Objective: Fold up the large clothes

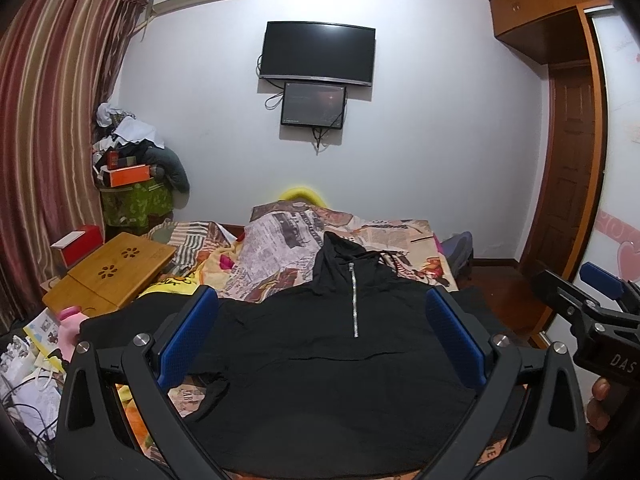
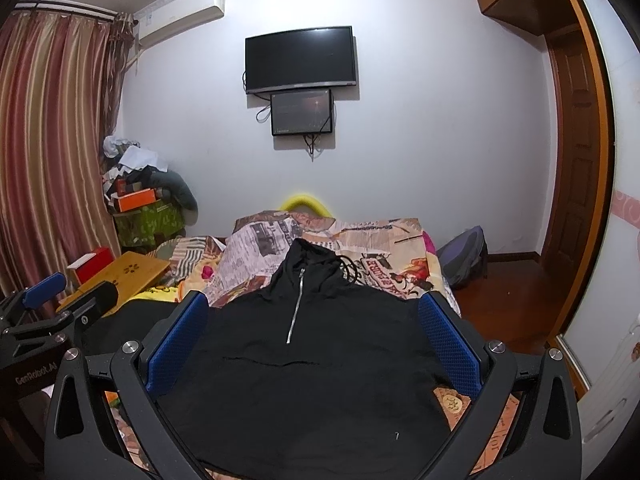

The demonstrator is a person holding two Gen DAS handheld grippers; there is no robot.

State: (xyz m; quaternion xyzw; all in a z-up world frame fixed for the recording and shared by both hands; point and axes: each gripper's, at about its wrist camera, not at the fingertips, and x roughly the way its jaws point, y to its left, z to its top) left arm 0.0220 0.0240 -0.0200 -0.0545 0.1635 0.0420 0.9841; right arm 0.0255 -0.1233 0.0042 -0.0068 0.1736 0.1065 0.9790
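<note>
Black hooded pullover (image 1: 332, 360) lies spread face-up on the patterned bedcover (image 1: 280, 236), hood toward the far wall, its short silver zip (image 1: 354, 300) running down from the collar. Left gripper (image 1: 320, 336) is held above the garment's lower half with both blue-padded fingers (image 1: 188, 336) spread wide, nothing between them. Right gripper (image 2: 314, 336) is likewise spread wide over the garment, holding nothing (its body also shows at the right edge of the left wrist view). One sleeve appears to extend toward the left side of the bed, though black cloth against dark surroundings makes its outline hard to confirm. Bamboo lap desk (image 1: 108, 272) sits at the bed's left edge, just beside the pullover. Wall-mounted television (image 1: 318, 52) hangs on the far wall, with a smaller screen (image 1: 313, 104) directly beneath it
</note>
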